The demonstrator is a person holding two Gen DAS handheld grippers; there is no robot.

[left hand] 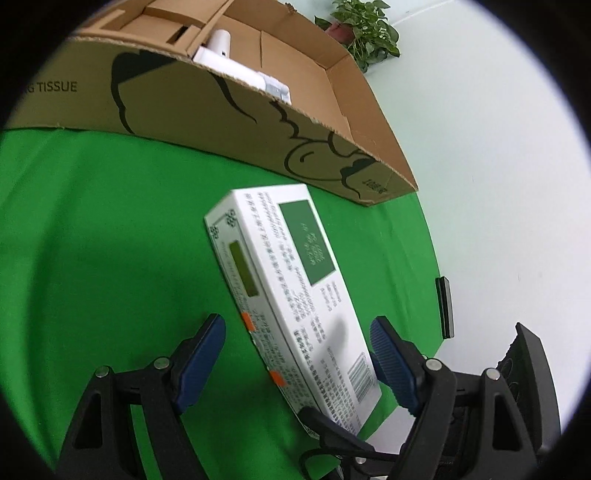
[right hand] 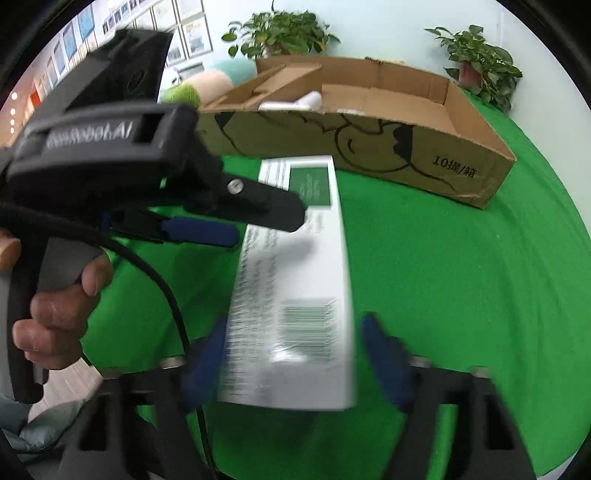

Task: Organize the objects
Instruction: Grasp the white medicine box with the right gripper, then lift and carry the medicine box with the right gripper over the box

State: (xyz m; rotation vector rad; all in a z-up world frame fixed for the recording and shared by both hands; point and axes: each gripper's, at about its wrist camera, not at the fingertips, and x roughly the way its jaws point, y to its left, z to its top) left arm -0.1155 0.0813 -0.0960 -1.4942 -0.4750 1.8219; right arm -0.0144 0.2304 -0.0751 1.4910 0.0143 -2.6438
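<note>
The white carton [left hand: 291, 295] lies on the green cloth [left hand: 110, 240] between both spread pairs of tongs: left gripper [left hand: 299, 365] and right gripper [right hand: 295, 358], neither clamping it, cardboard box [right hand: 461, 147] beyond.

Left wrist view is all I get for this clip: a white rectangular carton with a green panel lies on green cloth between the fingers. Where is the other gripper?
Observer: The right gripper straddles the barcode end of the white rectangular carton. Its fingers are blurred, and a sliver of green cloth shows beside one.
Operator: Anything behind the brown cardboard box?
Observer: Yes, pastel plush cushions sit behind the left end of the brown cardboard box.
Operator: Just one plant?
Observer: No, two: a leafy potted plant mid-back and a second potted plant at the right.
</note>
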